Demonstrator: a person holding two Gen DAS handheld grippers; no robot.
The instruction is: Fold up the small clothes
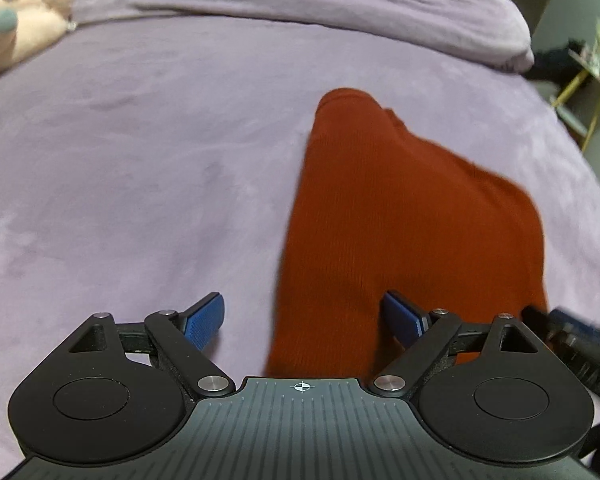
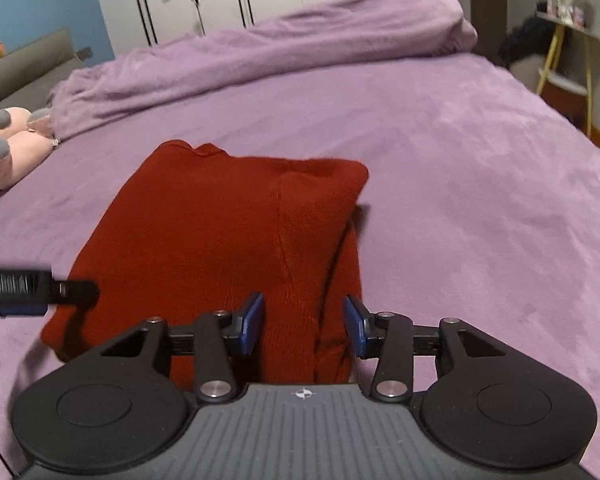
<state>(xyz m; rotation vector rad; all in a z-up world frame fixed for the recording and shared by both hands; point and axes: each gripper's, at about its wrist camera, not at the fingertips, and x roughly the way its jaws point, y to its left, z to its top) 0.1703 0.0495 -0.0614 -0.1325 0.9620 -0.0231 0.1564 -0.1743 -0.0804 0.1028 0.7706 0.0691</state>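
Nearby, plush toy [image 2: 8, 140] and rumpled blanket [image 2: 260, 56] lie.

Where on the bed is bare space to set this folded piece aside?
Bare bedspread right of the red garment, toward the bed's edge. Also between garment and rumpled blanket. Left side is tighter: the plush toy sits there.

Purple bed [image 2: 460, 168] bears red garment [image 2: 220, 232], plush toy [image 2: 8, 148], rumpled blanket [image 2: 260, 52].

Both wrist views look steeply down, close over the purple bed [image 1: 140, 160] — sharing the red garment [image 1: 380, 220].
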